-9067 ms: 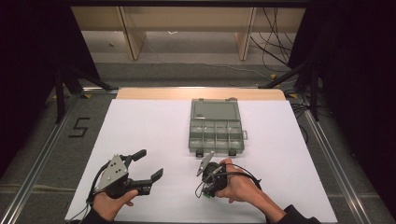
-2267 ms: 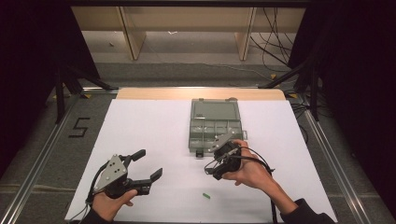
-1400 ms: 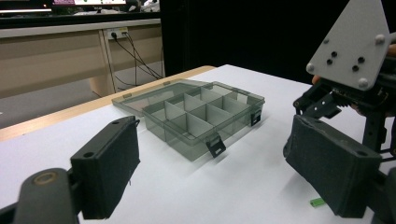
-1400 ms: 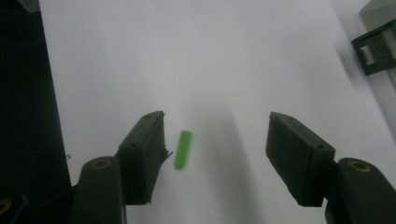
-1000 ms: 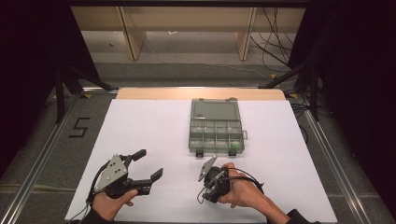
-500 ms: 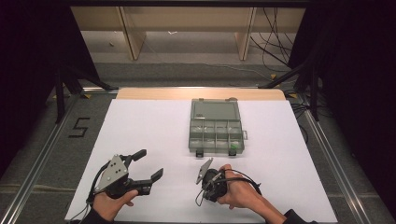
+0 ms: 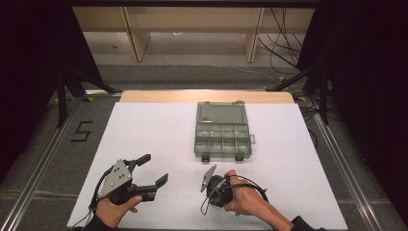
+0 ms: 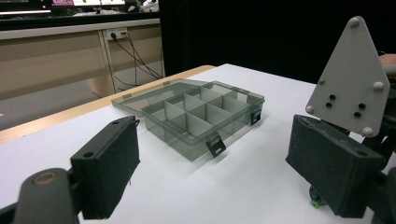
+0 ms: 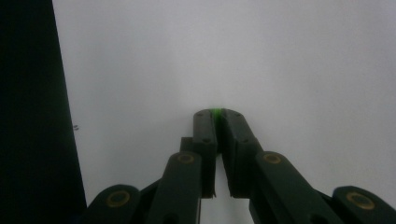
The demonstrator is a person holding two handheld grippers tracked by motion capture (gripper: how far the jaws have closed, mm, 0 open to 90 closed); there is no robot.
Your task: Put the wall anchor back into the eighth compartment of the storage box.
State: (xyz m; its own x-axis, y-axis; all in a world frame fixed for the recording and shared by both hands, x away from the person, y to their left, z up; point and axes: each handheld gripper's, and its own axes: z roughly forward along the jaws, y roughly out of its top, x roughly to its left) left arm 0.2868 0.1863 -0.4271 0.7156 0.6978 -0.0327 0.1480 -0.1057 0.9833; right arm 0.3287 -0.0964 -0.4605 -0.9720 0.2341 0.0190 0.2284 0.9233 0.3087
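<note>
1. The right gripper (image 9: 217, 114) had its fingers clenched on a small green piece (image 9: 217, 111); only a thin green edge showed between the tips. They had just been closing, from about half open one second before.
2. The piece was held low against the white surface (image 7: 159, 130), near the person's edge and in front of the box.
3. The left gripper (image 7: 154, 169) rested apart at the left, its fingers (image 8: 109, 170) released and grasping nothing, as in the earlier pictures.
4. The compartment box (image 7: 223, 130) stood open further back, and one green piece (image 7: 239, 151) already lay in its front right compartment.
5. I judged that the pick was done, so the next step would be to lift and carry the piece to the box.
</note>
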